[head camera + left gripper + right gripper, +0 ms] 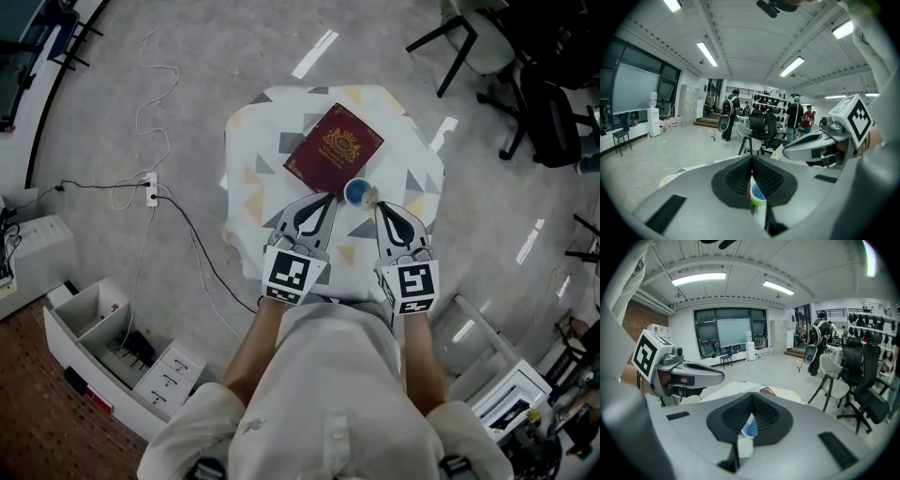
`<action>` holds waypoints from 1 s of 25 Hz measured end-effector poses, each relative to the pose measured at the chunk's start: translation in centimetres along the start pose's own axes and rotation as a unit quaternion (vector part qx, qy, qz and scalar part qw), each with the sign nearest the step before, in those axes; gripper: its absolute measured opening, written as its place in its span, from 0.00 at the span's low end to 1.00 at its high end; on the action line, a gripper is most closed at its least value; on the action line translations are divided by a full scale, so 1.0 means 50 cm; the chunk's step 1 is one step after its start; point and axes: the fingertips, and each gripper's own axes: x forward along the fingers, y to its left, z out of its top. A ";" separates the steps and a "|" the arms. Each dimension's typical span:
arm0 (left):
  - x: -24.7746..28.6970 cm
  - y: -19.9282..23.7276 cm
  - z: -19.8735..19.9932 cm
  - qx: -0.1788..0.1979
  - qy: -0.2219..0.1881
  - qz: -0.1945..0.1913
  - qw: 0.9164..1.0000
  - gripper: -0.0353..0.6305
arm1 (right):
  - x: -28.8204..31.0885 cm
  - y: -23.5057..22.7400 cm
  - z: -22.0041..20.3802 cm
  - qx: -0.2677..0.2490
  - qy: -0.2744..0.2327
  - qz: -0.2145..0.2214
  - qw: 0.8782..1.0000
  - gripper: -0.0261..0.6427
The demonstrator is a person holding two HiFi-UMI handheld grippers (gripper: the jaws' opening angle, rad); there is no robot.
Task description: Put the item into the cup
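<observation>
Grey jaws are pressed together on both your left gripper (329, 198) and your right gripper (378, 207), with nothing clearly pinched. Blue cup (357, 193) sits between the tips, nearer your right. A small pale item (373, 196) is at its right rim. Maroon booklet (333, 150) lies beyond.

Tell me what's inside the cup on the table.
The cup shows a blue inside with no item that I can make out. The right gripper reaches its rim; whatever lies beneath the tips is hidden.
</observation>
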 end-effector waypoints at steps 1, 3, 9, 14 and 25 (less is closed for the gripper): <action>0.004 -0.001 -0.006 -0.001 0.004 0.001 1.000 0.07 | 0.003 -0.002 -0.006 0.001 0.004 0.002 1.000 0.05; 0.010 -0.002 -0.017 -0.004 0.010 0.002 1.000 0.07 | 0.008 -0.006 -0.017 0.002 0.011 0.004 1.000 0.05; 0.029 0.001 -0.048 -0.011 0.023 0.007 1.000 0.07 | 0.029 -0.014 -0.053 0.008 0.027 0.012 1.000 0.05; 0.042 -0.003 -0.075 -0.016 0.035 0.007 0.999 0.07 | 0.050 -0.015 -0.085 0.011 0.043 0.020 0.999 0.05; 0.070 -0.005 -0.124 -0.024 0.057 0.004 0.998 0.07 | 0.086 -0.021 -0.137 0.017 0.067 0.029 0.997 0.05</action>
